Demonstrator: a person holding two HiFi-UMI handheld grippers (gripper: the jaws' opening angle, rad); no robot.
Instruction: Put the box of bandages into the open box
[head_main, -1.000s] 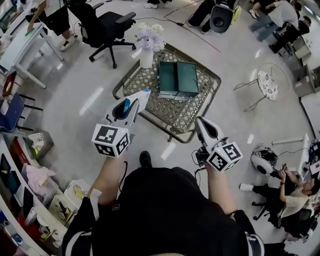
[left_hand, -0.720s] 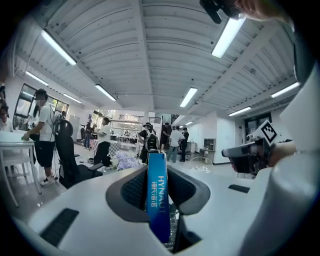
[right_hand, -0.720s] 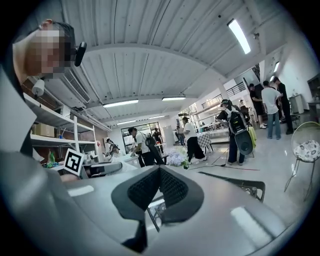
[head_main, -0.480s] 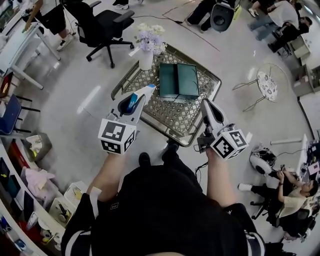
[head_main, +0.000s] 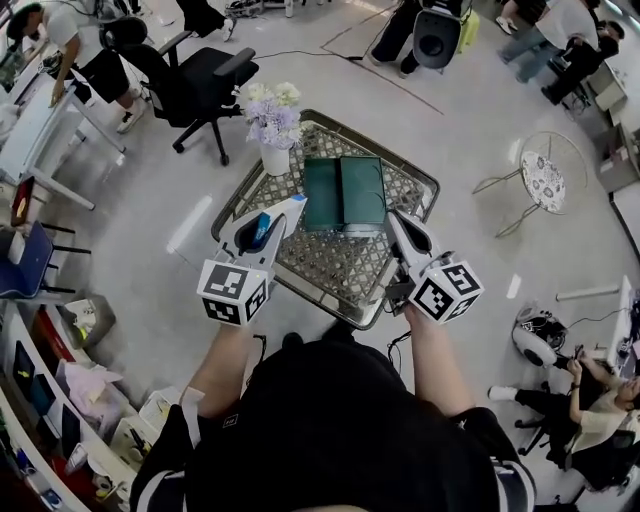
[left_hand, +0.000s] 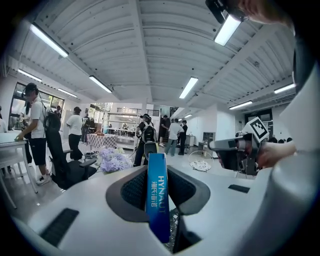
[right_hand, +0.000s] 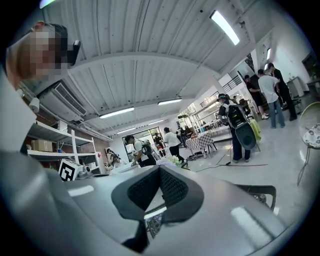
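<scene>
While the left gripper (head_main: 285, 210) clamps the blue box of bandages (left_hand: 157, 197) on edge between its jaws, the right gripper (head_main: 395, 220) hangs beside it with its jaws closed on nothing. Both sit over the near edge of the lattice table (head_main: 330, 265). Beyond them lies the dark green open box (head_main: 345, 192), lid spread flat, with the vase of flowers (head_main: 274, 158) at its far left.

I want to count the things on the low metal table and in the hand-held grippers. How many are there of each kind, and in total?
green open box, on the table: 1
vase of flowers, on the table: 1
blue box of bandages, clamped in the left hand-held gripper: 1
things in the right hand-held gripper: 0
Total: 3
</scene>
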